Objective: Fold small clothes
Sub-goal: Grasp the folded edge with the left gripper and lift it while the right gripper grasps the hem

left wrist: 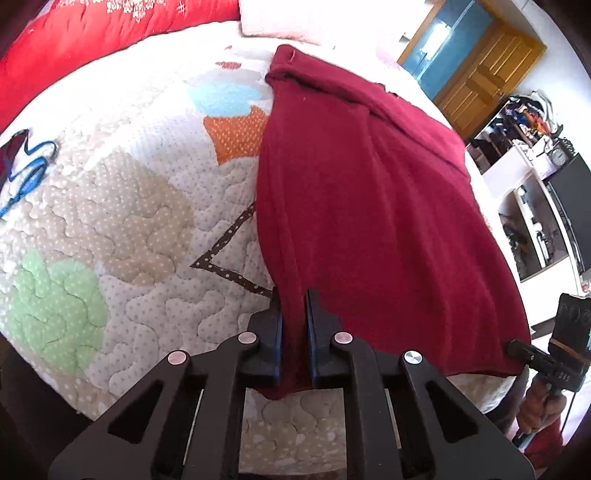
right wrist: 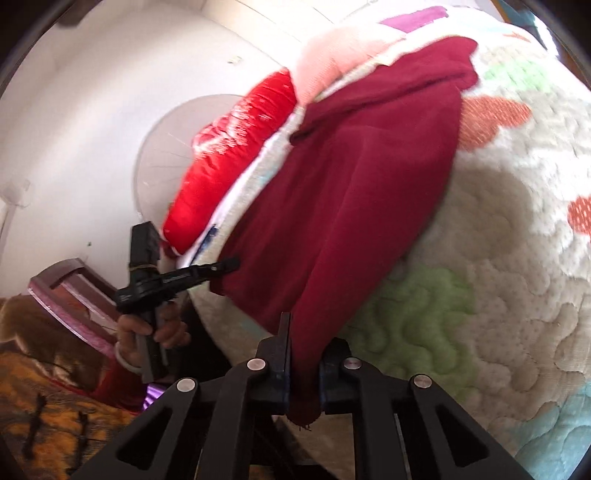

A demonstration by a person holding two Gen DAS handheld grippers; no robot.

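A dark red garment lies spread on the quilted bed cover, stretched between both grippers. My left gripper is shut on its near left corner, cloth bunched between the jaws. The right gripper shows in the left wrist view, holding the garment's right corner. In the right wrist view my right gripper is shut on a corner of the garment, lifted slightly off the quilt. The left gripper shows there, at the other corner.
A red duvet and a pink pillow lie at the head of the bed. A wooden door and shelves stand to the right. The bed's near edge lies just below my left gripper.
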